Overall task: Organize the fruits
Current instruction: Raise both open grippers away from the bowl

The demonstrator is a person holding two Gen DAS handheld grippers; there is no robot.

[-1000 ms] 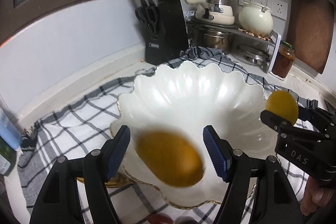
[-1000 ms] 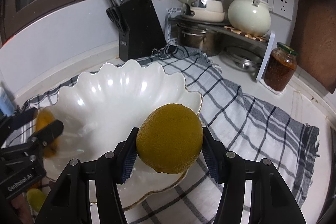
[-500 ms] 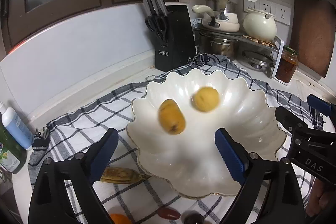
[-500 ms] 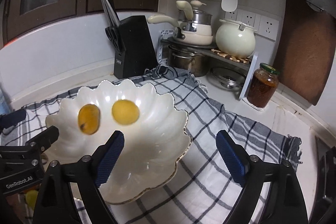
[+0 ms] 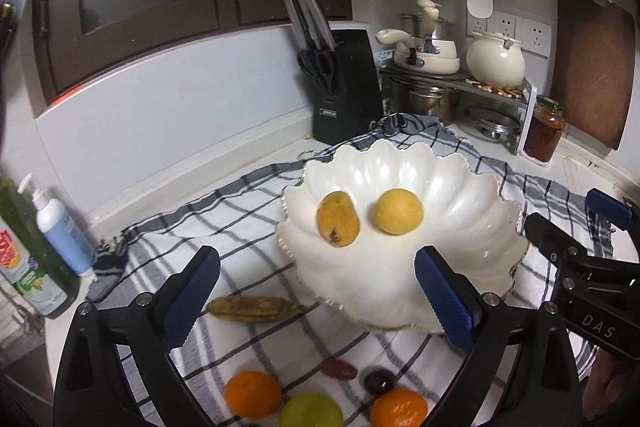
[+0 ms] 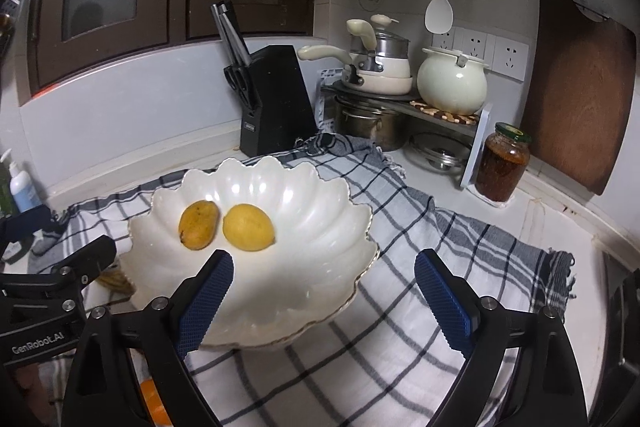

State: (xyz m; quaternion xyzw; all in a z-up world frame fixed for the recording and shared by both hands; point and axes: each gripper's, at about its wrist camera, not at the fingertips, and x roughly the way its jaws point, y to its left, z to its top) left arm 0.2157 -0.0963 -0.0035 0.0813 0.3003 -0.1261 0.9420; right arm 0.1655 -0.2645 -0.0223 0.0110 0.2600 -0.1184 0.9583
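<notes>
Now both tools stand with their jaws wide apart, and nothing is between them. The jaws of the left tool and of the right tool have just been opening.

Two fruits lie in the white bowl, a scalloped dish that sits on the checked cloth. One is a mango, darker and oval, on the left side. The other is a lemon, round and pale yellow, just beside it; from the right wrist view the two seem to touch or almost touch.

On the cloth before the bowl, in the left wrist view, lie more fruits: a banana with brown spots near the bowl's left edge, two oranges, a green fruit between them, and two small dark red fruits that are blurred.

The cloth covers the worktop. Behind the bowl stands a black knife block, and to the right a jar with a dark lid.
</notes>
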